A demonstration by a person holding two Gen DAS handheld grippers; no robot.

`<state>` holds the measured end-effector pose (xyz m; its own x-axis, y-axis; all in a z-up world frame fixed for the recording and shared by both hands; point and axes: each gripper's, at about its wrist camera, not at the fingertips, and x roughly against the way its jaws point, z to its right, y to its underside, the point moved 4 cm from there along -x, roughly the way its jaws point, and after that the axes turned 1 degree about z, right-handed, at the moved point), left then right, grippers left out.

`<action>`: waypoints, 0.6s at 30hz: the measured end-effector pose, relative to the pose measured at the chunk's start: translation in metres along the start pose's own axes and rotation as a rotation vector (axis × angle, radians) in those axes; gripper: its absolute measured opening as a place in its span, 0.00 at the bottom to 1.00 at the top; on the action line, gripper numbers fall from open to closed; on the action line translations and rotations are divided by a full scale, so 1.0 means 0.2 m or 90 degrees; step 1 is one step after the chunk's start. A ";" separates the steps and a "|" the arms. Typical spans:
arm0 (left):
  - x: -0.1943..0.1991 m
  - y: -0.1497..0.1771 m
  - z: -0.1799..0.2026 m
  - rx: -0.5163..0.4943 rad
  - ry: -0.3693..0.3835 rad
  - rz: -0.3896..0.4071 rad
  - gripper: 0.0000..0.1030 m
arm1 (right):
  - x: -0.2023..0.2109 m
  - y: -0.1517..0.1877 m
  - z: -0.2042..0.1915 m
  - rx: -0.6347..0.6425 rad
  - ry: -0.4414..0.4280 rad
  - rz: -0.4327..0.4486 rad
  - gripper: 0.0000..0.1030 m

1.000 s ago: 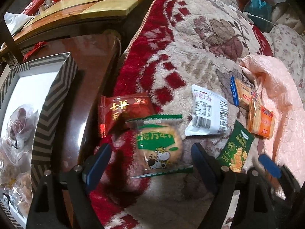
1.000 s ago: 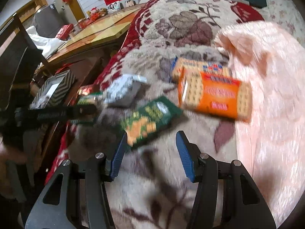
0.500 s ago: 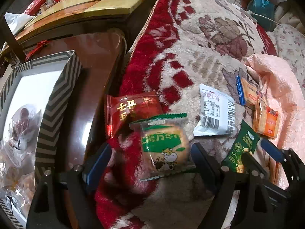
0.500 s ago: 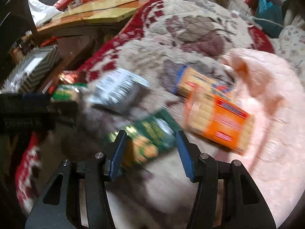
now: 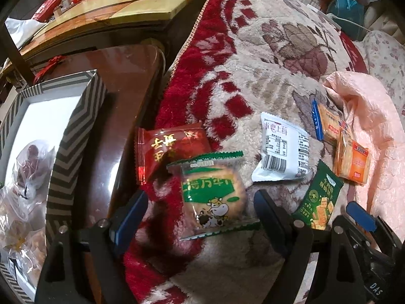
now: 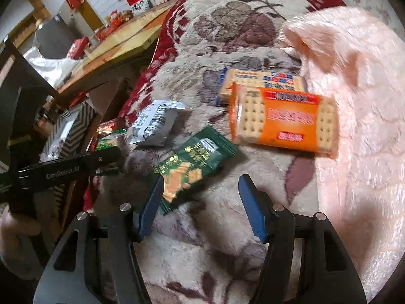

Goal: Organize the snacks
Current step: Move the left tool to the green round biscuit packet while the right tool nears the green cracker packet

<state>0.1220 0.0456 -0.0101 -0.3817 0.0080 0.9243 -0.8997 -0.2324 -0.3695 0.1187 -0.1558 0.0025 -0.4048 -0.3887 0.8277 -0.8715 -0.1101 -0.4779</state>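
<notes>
My left gripper hangs open over the patterned blanket, its pads either side of a clear green-printed cookie pack with a cow and not touching it. A red packet lies just beyond, a white packet to the right. My right gripper is opening; the near end of a dark green cracker packet lies by its left finger, unpressed. Beyond it sit an orange cracker pack and a blue-edged cracker pack.
A striped box holding several wrapped snacks stands on a dark wooden stool left of the blanket. A pink cloth covers the right side. One finger of the left gripper crosses the right wrist view. A wooden table lies behind.
The right gripper's jaws have spread wider, and its view swung across the snacks and back to the dark green packet. The left gripper has kept still.
</notes>
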 end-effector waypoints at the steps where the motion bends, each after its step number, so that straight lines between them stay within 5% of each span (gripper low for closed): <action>1: 0.00 0.00 -0.01 0.001 -0.001 0.000 0.85 | -0.01 -0.01 -0.02 0.007 0.011 0.001 0.60; 4: -0.01 0.00 -0.02 0.009 -0.003 -0.001 0.85 | -0.03 -0.06 -0.06 0.041 0.081 0.017 0.60; 18: 0.00 0.00 -0.05 -0.001 -0.021 0.001 0.84 | -0.18 -0.10 -0.16 0.146 0.160 -0.018 0.61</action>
<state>0.1201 0.0547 -0.0120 -0.3754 -0.0243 0.9265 -0.8995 -0.2315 -0.3705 0.1422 -0.1108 -0.0088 -0.4614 -0.1474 0.8749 -0.8100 -0.3323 -0.4832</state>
